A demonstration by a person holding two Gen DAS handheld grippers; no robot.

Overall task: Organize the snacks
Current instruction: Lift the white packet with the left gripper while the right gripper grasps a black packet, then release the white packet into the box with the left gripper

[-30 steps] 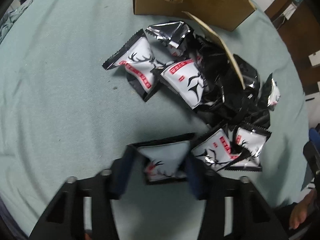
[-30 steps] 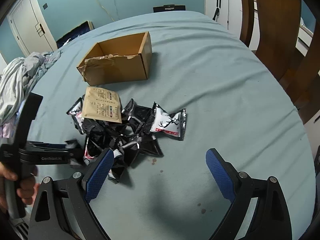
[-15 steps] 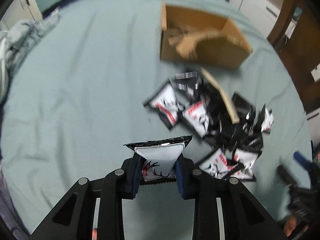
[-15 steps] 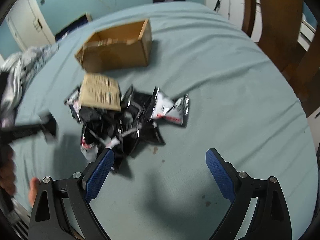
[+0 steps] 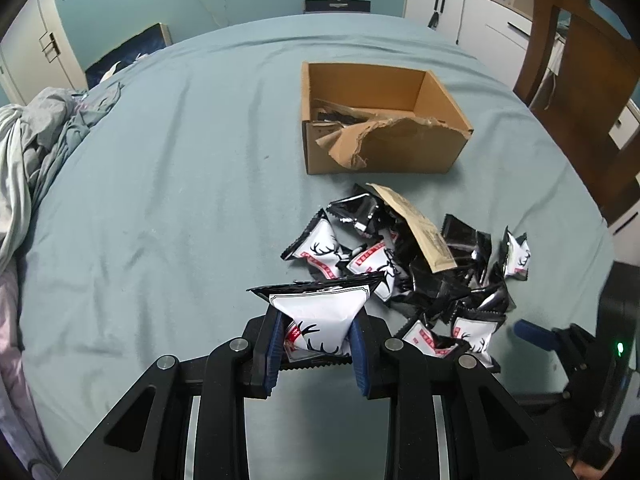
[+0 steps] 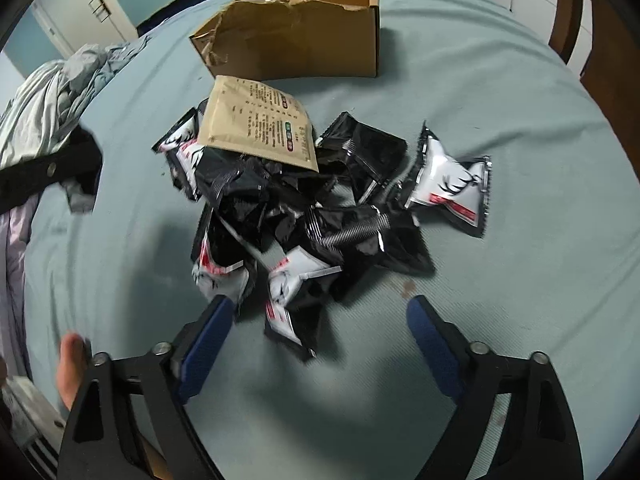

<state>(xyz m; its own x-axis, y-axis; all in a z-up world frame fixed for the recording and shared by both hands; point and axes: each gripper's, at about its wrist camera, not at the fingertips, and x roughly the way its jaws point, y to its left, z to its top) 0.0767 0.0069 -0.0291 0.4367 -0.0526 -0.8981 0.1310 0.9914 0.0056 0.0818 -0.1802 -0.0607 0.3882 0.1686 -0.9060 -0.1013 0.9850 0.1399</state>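
White-and-black deer-print snack packet is clamped by the left gripper (lifted clear); the right gripper, jaws closing, nothing pinched, is held over the packet pile.

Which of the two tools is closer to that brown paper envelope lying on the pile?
Right. The right tool, jaws closing on nothing yet, hovers at the pile's near edge below the brown envelope. The left tool grips a snack packet off to the pile's side.
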